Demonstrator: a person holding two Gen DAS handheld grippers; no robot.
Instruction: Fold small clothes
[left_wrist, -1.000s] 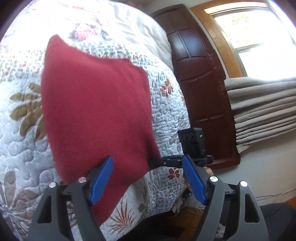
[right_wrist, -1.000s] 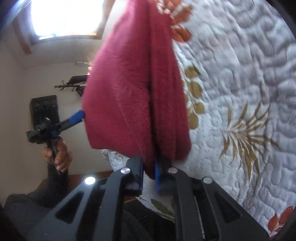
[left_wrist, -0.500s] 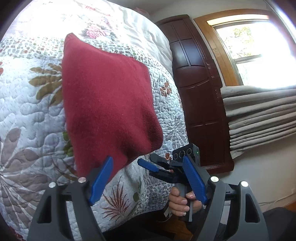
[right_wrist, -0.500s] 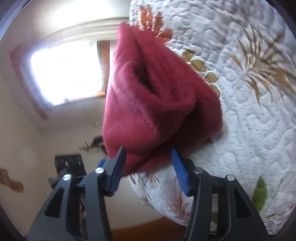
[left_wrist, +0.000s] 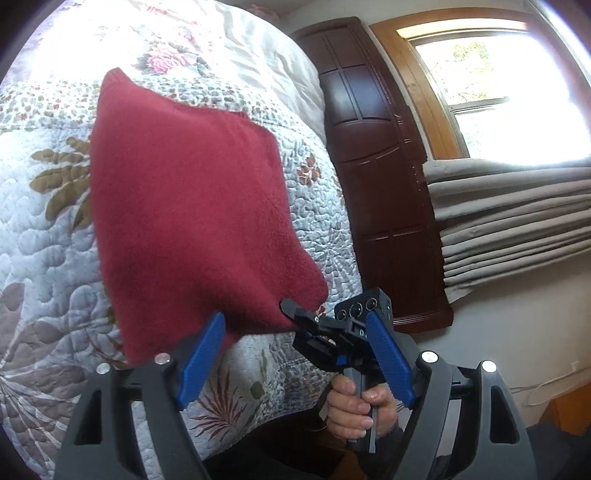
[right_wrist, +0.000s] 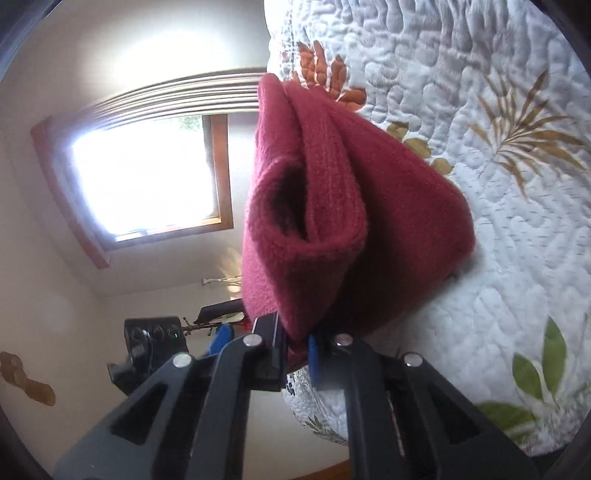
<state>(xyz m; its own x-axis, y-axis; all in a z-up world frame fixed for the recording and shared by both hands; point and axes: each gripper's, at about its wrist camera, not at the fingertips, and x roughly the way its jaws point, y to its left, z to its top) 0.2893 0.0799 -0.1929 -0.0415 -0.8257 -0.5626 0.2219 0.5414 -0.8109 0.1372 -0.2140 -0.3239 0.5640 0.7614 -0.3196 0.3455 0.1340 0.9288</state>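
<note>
- right gripper (right_wrist: 297, 350), spread half a second ago, is now clenched on the near corner of the red knit garment (right_wrist: 351, 206) lying on the quilt (right_wrist: 498, 240), ready for another fold.
- left gripper (left_wrist: 295, 354) hovers released.
- only the right wrist view shows the doubled layers gaping.

No text, label, brand, number or sign can be read in either view.
</note>
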